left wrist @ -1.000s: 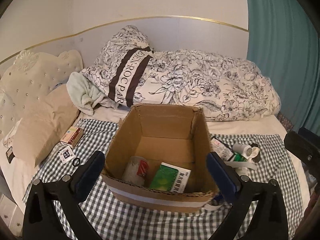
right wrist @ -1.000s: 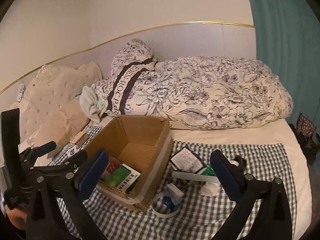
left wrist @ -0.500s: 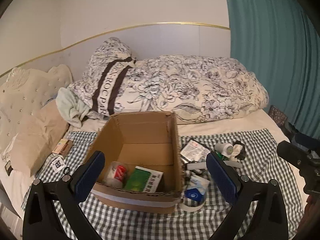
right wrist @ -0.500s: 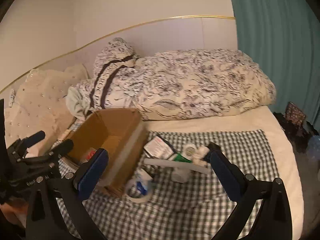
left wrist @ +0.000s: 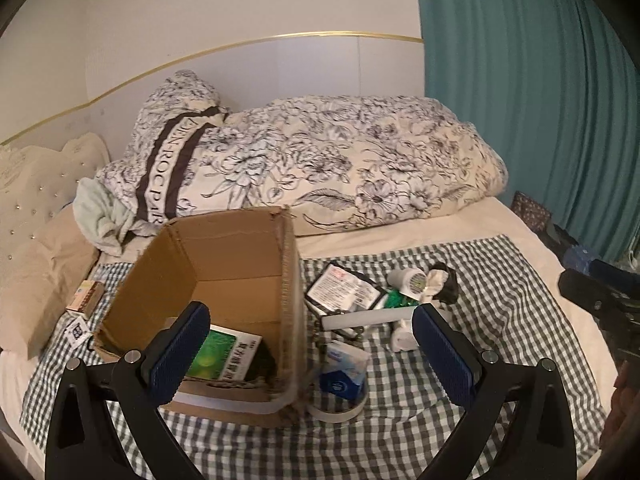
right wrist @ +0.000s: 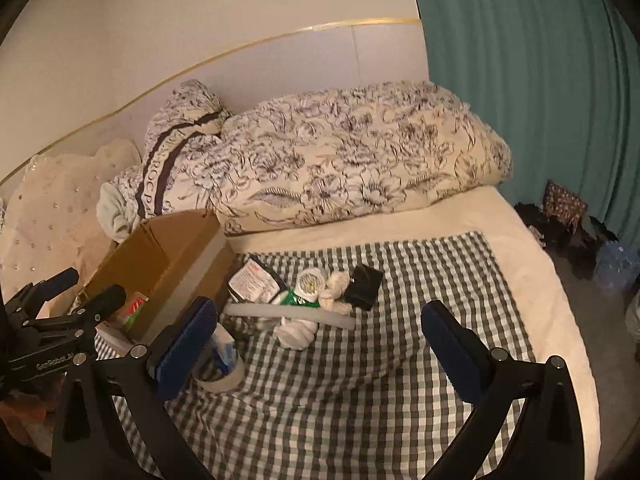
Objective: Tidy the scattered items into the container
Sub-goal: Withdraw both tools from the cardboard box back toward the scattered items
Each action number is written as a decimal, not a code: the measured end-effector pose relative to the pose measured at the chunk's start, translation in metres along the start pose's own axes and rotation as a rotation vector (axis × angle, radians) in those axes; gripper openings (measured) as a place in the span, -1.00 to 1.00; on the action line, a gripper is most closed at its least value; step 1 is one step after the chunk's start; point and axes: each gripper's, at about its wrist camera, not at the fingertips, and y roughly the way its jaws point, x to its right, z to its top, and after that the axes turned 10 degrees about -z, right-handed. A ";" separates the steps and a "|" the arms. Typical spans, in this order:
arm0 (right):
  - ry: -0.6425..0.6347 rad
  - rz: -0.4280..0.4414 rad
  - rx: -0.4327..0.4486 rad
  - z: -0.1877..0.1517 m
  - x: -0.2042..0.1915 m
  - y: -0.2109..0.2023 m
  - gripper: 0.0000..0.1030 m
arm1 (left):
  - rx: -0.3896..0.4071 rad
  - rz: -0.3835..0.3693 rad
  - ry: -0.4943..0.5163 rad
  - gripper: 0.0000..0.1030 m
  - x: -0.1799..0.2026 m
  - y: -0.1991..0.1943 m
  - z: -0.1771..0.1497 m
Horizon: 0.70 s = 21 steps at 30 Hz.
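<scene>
An open cardboard box (left wrist: pixel 224 256) stands on the checked cloth with a green packet (left wrist: pixel 224 356) inside; it also shows in the right wrist view (right wrist: pixel 168 264). To its right lie scattered items: a black-and-white pouch (left wrist: pixel 340 288), a white bottle (left wrist: pixel 408 280), a white tube (left wrist: pixel 368 316), a blue pack in a tape ring (left wrist: pixel 344 376), a black object (right wrist: pixel 364 286) and a white cloth (right wrist: pixel 298 332). My left gripper (left wrist: pixel 316 356) is open and empty near the box's right wall. My right gripper (right wrist: pixel 320 344) is open and empty over the cloth in front of the items.
A floral duvet (left wrist: pixel 340 160) and pillows (left wrist: pixel 40 280) lie behind the box. A small red box (left wrist: pixel 86 296) and a tag (left wrist: pixel 78 330) lie left of the box. A teal curtain (left wrist: pixel 540 100) hangs at the right, with clutter on the floor (right wrist: pixel 568 232).
Both grippers have swung to the right, so the box has slid left in both views and the scattered items now sit near the centre. Both stay open and empty.
</scene>
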 end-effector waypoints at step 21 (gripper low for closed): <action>-0.076 0.009 -0.114 -0.024 0.007 0.072 0.99 | -0.049 -0.145 0.073 1.00 0.039 0.048 -0.028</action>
